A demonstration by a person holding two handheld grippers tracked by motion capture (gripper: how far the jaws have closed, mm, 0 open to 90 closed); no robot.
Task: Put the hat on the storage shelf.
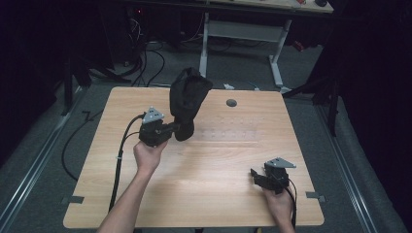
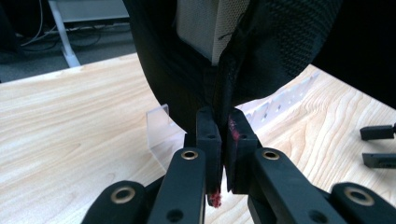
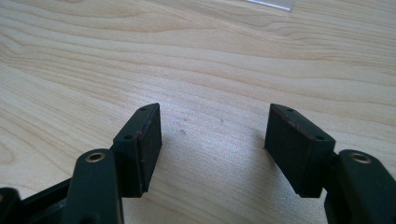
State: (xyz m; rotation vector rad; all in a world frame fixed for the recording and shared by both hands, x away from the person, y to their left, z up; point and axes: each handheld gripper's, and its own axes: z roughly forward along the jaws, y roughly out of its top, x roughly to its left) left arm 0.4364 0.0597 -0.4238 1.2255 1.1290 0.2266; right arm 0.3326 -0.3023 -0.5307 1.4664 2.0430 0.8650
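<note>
We are carrying the black cap (image 1: 188, 99), clenched in our left gripper (image 1: 180, 128), upper middle of the frame; our right gripper (image 1: 256, 175) rests released. Next, lower it onto the table (image 1: 223, 165).

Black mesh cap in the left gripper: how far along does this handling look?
Done: the left gripper is shut on the black mesh cap and holds it above the wooden table. In hand: the cap hangs over a clear plastic rack. Left: setting it down somewhere, probably; the right gripper, open and holding nothing, sits low over the table's near right corner.
</note>
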